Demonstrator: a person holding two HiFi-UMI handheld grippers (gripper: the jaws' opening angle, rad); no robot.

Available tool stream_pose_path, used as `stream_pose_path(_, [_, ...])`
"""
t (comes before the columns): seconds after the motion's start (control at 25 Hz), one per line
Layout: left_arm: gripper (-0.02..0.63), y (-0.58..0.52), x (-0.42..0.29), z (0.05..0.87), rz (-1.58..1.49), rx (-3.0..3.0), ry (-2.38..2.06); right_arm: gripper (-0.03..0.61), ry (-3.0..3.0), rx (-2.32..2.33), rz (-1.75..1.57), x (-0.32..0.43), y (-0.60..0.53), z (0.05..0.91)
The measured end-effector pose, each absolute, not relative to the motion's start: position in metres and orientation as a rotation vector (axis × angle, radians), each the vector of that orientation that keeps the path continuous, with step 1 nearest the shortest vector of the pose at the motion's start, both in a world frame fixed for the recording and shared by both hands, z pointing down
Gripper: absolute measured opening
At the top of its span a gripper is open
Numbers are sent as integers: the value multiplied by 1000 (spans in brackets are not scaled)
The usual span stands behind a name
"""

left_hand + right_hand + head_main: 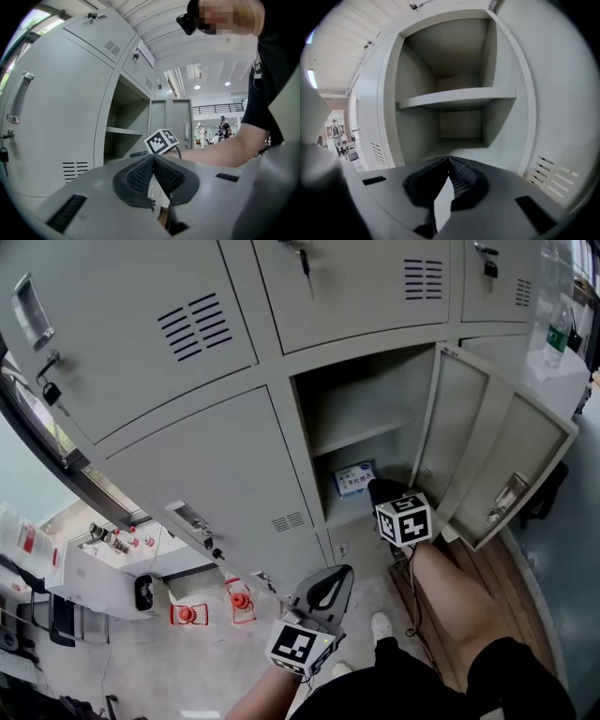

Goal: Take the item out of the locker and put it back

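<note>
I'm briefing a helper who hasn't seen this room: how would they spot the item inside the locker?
In the wall of grey lockers, find the open compartment whose inside shows. Under its shelf, on the compartment's floor, lies a small packet, the only blue-and-white thing in that grey interior.

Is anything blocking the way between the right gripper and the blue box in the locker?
Nothing visible does. The door stands swung open to the right, and the blue box lies inside under the shelf. The right gripper, jaws together, is at the opening right beside the box.
</note>
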State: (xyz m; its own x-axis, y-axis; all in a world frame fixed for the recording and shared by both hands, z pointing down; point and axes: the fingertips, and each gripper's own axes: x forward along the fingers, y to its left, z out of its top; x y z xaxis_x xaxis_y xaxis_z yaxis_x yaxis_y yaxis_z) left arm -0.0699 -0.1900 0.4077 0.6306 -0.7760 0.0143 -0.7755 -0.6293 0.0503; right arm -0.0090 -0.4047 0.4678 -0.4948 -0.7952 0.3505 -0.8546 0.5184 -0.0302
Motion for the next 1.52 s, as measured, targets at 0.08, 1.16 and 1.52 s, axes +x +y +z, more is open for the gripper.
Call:
stream_pose_path(0.08, [15, -186, -73, 405, -18, 2789, -1327, 52, -2492, 1378, 283, -11, -392, 459])
stream_pose_path(1.16, [15, -119, -81, 399, -64, 2809, -1232, 52, -2685, 1339, 107, -24, -200, 387])
stream_pose_path(1.52, [15, -103, -53, 402, -59, 2739, -1331, 52, -2756, 1235, 157, 3, -161, 391])
